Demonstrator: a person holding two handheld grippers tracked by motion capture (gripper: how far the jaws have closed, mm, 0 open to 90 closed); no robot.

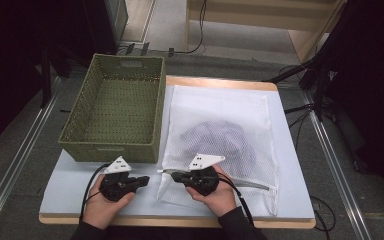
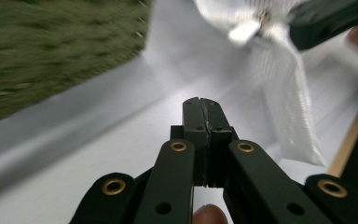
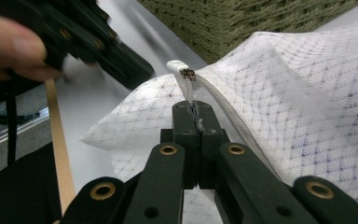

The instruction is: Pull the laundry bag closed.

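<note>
Risk at the zip: the right gripper (image 3: 198, 122) pinches the white mesh laundry bag (image 1: 230, 130) by its zipper (image 3: 185, 74) on the table beside the green woven basket (image 1: 115, 105); the left gripper (image 2: 206, 116), pressed together and empty, steadies nothing, so a pull could drag the whole bag.

A green woven basket (image 1: 112, 112) is parked in the upper left of the high view, sat on the pale table (image 1: 72, 177) with its near wall close to the lower-left edge, and it's seen empty inside. Grey floor (image 1: 25, 165) with metal rails (image 1: 332, 165) can be made out down both sides of the frame, and some black cables (image 1: 197, 35) are spotted on the floor along the top, next to light wooden furniture (image 1: 300, 20) in the upper right.
</note>
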